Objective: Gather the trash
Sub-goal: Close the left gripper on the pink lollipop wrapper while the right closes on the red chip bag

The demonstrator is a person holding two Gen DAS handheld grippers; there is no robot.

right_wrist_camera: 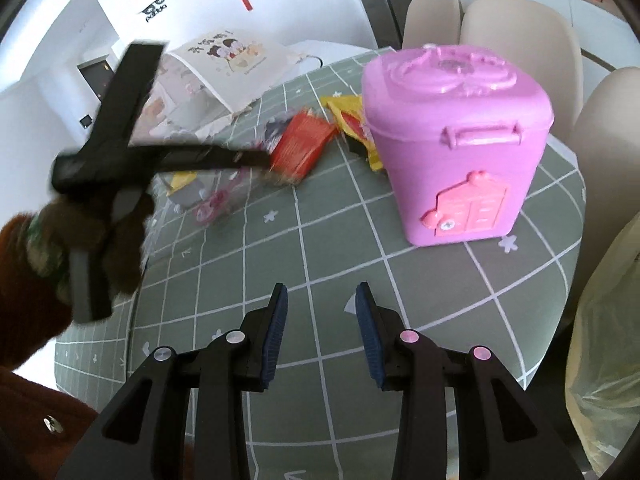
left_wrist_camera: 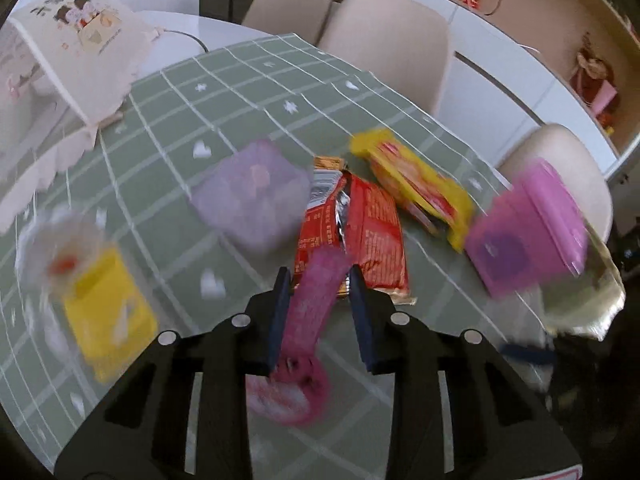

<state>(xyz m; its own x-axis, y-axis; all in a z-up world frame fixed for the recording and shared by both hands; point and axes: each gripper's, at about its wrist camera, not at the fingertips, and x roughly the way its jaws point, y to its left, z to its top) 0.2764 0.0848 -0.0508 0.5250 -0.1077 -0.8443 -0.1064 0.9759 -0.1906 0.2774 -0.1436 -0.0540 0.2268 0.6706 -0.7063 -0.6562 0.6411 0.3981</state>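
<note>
A long pink wrapper lies blurred on the green checked tablecloth, running between the jaws of my left gripper. The pads stand close on either side of it, with a thin gap at the right pad, so the gripper is open. Just beyond the tips lie a torn red snack packet and a yellow packet. In the right wrist view the left gripper reaches over the red packet, with the pink wrapper under it. My right gripper hovers open and empty before the pink toy bin.
A clear lilac box, a yellow pack and a clear cup lie left of the wrapper. A white printed paper bag stands at the far left. Beige chairs ring the table; a pale plastic bag hangs at its right.
</note>
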